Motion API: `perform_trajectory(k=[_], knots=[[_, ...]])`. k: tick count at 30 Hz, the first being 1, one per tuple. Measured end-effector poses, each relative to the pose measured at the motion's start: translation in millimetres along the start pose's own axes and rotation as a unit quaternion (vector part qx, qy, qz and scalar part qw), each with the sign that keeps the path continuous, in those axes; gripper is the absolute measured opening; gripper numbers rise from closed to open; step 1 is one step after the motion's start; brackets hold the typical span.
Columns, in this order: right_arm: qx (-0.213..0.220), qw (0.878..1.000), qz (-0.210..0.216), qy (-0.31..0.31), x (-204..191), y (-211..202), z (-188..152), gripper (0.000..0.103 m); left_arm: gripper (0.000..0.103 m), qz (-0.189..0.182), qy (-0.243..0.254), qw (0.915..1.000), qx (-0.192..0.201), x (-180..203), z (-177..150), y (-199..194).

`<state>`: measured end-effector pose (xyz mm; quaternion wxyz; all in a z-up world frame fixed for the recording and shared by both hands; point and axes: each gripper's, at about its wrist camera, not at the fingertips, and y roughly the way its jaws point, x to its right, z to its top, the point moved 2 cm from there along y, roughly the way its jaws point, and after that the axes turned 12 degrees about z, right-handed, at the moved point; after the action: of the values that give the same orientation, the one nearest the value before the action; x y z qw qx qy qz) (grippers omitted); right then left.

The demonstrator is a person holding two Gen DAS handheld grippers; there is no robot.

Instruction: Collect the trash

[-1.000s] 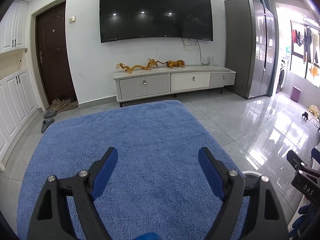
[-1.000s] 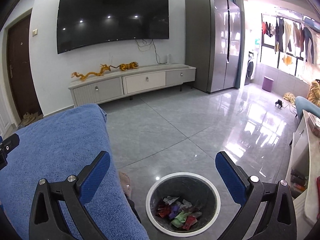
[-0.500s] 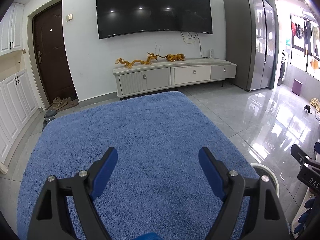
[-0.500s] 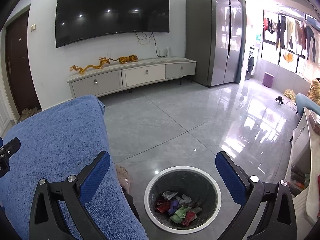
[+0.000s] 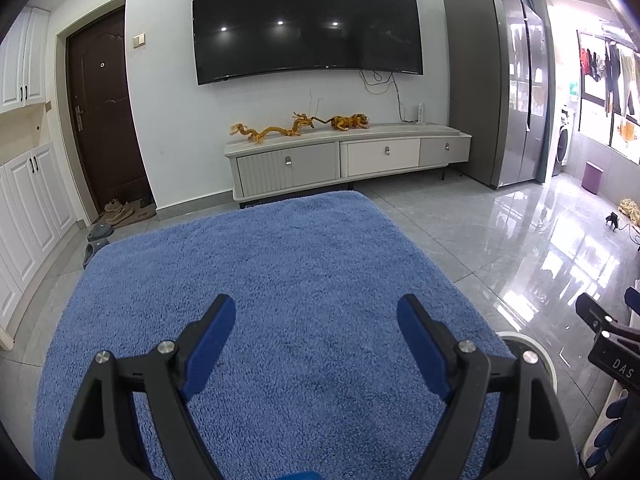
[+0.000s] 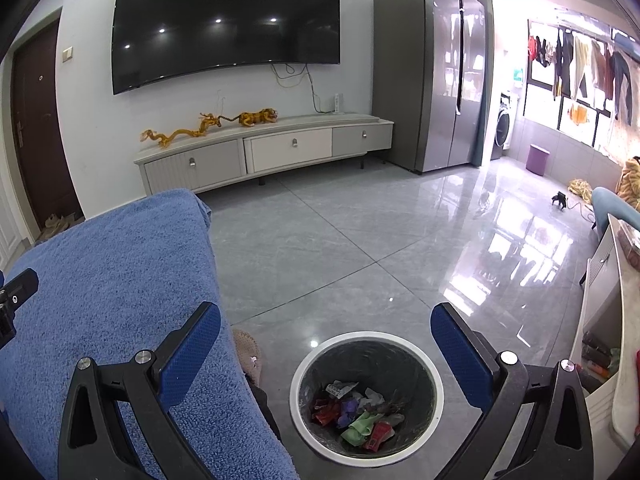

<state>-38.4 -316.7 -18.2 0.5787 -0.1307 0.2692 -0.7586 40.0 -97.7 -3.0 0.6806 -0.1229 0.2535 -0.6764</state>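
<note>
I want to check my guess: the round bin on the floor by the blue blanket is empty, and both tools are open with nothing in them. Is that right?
Not quite. The bin is not empty: the right wrist view shows coloured wrappers lying at its bottom. The rest holds: it stands on the floor by the blue blanket, and the left tool and right tool are both open with nothing in them.

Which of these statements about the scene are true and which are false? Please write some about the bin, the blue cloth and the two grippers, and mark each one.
1. The trash bin holds colourful wrappers. True.
2. The right gripper grips a wrapper. False: its jaws stand open with nothing between them.
3. The blue towel has trash lying on it. False: no trash shows on it.
4. The left gripper is open above the towel. True.
5. The bin stands on the TV cabinet. False: it stands on the tiled floor.
</note>
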Motion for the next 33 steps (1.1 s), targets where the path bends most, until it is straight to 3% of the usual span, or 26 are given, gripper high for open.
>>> perform_trajectory(k=[33], knots=[[0.012,1.000,-0.003,-0.001,-4.0,-6.5,3.7,0.103,0.089,-0.006,-0.005,0.9999,0.014,-3.7,5.3,-6.1]])
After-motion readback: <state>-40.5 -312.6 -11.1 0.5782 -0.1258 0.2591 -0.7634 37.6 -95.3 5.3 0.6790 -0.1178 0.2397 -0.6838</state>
